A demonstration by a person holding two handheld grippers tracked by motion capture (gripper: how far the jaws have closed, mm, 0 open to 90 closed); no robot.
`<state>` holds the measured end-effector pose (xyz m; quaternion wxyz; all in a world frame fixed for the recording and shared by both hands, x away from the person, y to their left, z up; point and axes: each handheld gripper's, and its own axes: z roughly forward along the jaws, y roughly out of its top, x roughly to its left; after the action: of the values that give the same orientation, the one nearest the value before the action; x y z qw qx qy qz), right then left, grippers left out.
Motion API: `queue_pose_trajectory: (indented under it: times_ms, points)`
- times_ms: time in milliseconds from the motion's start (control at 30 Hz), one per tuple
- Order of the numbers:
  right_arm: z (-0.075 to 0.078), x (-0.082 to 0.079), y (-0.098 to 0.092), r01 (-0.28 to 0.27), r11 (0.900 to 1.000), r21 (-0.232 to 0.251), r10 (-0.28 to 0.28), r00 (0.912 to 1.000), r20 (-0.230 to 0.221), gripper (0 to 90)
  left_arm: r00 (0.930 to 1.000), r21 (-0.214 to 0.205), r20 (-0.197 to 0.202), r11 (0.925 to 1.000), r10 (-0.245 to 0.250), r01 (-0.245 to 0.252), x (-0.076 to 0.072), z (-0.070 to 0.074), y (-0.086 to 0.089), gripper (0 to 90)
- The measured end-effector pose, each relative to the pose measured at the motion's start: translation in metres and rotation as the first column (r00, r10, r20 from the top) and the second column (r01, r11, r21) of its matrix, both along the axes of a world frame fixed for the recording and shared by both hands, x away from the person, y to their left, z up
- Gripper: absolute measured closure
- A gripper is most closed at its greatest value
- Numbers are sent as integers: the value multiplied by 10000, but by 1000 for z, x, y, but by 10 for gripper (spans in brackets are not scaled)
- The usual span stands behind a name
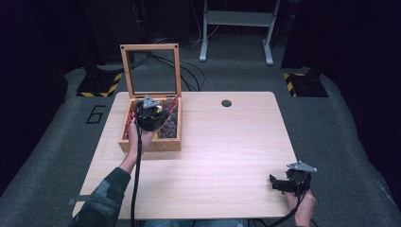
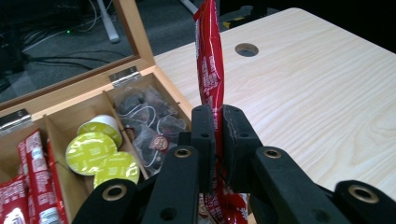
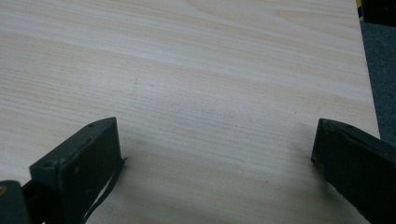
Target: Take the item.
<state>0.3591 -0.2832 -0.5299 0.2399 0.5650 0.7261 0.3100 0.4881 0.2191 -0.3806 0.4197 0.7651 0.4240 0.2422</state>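
A long red sachet (image 2: 210, 70) stands upright between the jaws of my left gripper (image 2: 218, 121), which is shut on it above the wooden box (image 2: 135, 28). In the high view the left gripper (image 1: 150, 113) hangs over the open box (image 1: 149, 144), and the red sachet (image 1: 174, 102) sticks out toward the lid. The box holds more red sachets (image 2: 32, 186), yellow-green capsules (image 2: 93, 149) and clear-wrapped tea bags (image 2: 149, 121). My right gripper (image 1: 279, 183) rests near the table's front right corner. Its jaws stand wide open over bare wood (image 3: 215, 154).
The box's glass-paned lid (image 1: 151, 68) stands upright at the back. A round cable hole (image 1: 226, 103) lies in the tabletop behind the middle. Cables and a white stand's legs (image 1: 236, 28) sit on the floor beyond the table.
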Motion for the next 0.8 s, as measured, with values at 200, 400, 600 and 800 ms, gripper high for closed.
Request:
queue_pose_trajectory:
  times_ms: [200,400,600,800]
  points:
    - [0,0,0,-14,10000,3,14,10000,-8,9,9998,-11,-12,9998,-176,176,-1,-3,-9,837]
    - [0,0,0,7,10000,7,-7,10000,-13,10,9991,10,-112,9992,-410,410,-1,-8,-18,836]
    - [0,0,0,-4,10000,7,4,10000,-1,10,9977,110,-228,9979,-643,646,-2,-14,-30,836]
    - [0,0,0,8,10000,6,-8,10000,-3,10,9960,109,-304,9964,-840,844,-2,-18,-40,836]
